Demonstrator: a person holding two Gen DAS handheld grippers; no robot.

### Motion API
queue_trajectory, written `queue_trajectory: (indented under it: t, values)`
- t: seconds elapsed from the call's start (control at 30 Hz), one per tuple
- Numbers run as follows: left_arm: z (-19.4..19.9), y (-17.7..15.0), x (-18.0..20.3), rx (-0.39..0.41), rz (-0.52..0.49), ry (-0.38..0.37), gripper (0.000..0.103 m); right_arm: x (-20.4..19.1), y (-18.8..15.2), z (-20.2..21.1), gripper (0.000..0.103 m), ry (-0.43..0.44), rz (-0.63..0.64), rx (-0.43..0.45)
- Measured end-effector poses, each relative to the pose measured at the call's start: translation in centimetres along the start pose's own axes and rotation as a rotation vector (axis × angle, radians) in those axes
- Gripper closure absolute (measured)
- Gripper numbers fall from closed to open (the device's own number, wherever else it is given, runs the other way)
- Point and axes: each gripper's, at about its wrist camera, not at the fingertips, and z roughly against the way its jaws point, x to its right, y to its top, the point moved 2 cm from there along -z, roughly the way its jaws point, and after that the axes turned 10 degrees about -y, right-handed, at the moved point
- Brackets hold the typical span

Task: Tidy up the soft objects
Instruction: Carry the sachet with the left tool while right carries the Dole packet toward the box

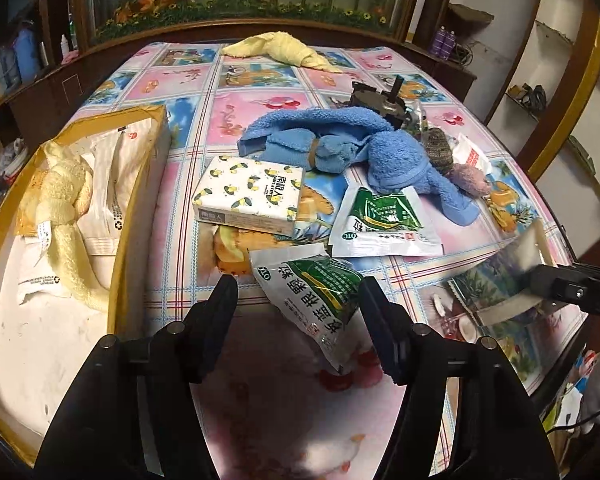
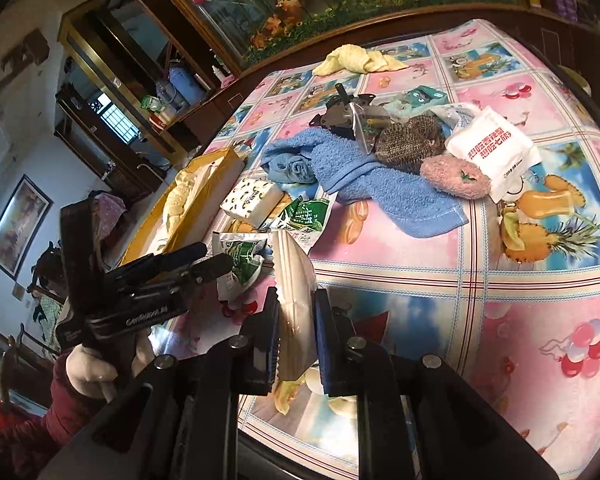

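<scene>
Left claw (image 1: pixel 298 292): jaws wide, nothing gripped. Green sachet (image 1: pixel 316 292) lies on the surface (image 1: pixel 420 280) between the fingertips; can't tell if either pad touches it. Second green sachet (image 1: pixel 380 216) just beyond, to the right. Lemon-print tissue pack (image 1: pixel 252 192) ahead, slightly left. Blue towel (image 1: pixel 340 144) further ahead, bunched, one end trailing right. Cardboard box (image 1: pixel 140 184) well to the left, w/ cream knit cloth (image 1: pixel 66 208) and white packets (image 1: pixel 112 184) inside.

Right claw (image 2: pixel 296 332): jaws narrow, clamped on a pale clear-wrapped packet (image 2: pixel 294 280) that stands upright between the pads, serrated top edge up. Left claw sits just to its left, tips at the green sachet. Ahead-right of right claw: blue towel, grey knit piece (image 2: pixel 404 140) on it, pink fuzzy item (image 2: pixel 456 178) touching the towel, white bag w/ red print (image 2: pixel 492 152) beside that. Yellow towel (image 2: pixel 356 60) at far edge of surface, well apart from both claws.
</scene>
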Motion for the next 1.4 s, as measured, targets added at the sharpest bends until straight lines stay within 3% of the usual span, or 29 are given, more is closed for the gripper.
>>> queue_trajectory:
  t: [0.1, 0.13, 0.2, 0.33, 0.37, 0.4, 0.5, 0.57, 0.63, 0.83, 0.97, 1.03, 1.23, 1.27, 1.33, 1.4]
  values:
    - [-2.6, 0.1, 0.4, -0.058, -0.034, 0.055, 0.038, 0.5, 0.0, -0.3, 0.088, 0.02, -0.02, -0.008]
    - [-3.2, 0.2, 1.1, -0.058, -0.076, 0.104, 0.036, 0.7, 0.0, -0.3, 0.088, 0.026, -0.028, -0.009]
    - [-3.8, 0.4, 2.2, -0.053, -0.12, 0.119, 0.032, 1.0, 0.0, -0.4, 0.088, 0.027, -0.035, -0.008]
    - [-4.7, 1.2, 2.4, -0.065, -0.086, 0.065, 0.033, 1.6, -0.3, -1.2, 0.088, 0.022, -0.044, -0.032]
    - [-4.7, 1.4, 2.2, -0.058, -0.078, 0.052, 0.039, 1.6, -0.4, -1.5, 0.087, 0.02, -0.044, -0.041]
    - [-4.5, 1.5, 2.1, -0.049, -0.075, 0.033, 0.052, 1.7, -0.6, -1.7, 0.085, 0.024, -0.045, -0.045]
    - [-4.1, 1.7, 1.8, -0.036, -0.053, -0.044, 0.06, 1.0, -1.1, -1.5, 0.085, 0.03, -0.002, -0.025]
    - [-3.9, 1.7, 1.6, -0.027, -0.032, -0.066, 0.063, 0.2, -1.3, -1.5, 0.078, 0.034, 0.039, -0.032]
    - [-3.7, 1.7, 1.5, -0.02, -0.018, -0.083, 0.064, -0.6, -1.2, -1.6, 0.055, 0.025, 0.07, -0.038]
    - [-2.0, 1.3, 1.5, 0.021, -0.018, -0.093, 0.064, -1.3, 2.2, -3.4, 0.053, -0.06, 0.08, -0.014]
    - [0.3, 0.6, 1.1, 0.047, -0.005, -0.111, 0.063, -4.9, 4.2, -5.6, 0.053, -0.202, 0.338, 0.013]
    - [1.8, 0.3, 0.9, 0.068, 0.006, -0.126, 0.063, -6.4, 4.8, -7.2, 0.053, -0.215, 0.435, -0.02]
    - [5.0, -0.5, -0.2, 0.107, 0.017, -0.158, 0.063, -7.1, 6.0, -12.5, 0.052, -0.316, 0.537, -0.092]
    - [5.4, -0.6, -0.4, 0.111, 0.019, -0.158, 0.063, -7.1, 6.1, -12.7, 0.054, -0.316, 0.532, -0.088]
    - [6.1, -0.8, -0.9, 0.124, 0.03, -0.164, 0.063, -6.9, 6.4, -12.3, 0.084, -0.294, 0.472, -0.097]
    - [6.9, -0.9, -1.6, 0.143, 0.044, -0.165, 0.063, -6.9, 6.5, -11.6, 0.086, -0.248, 0.419, -0.102]
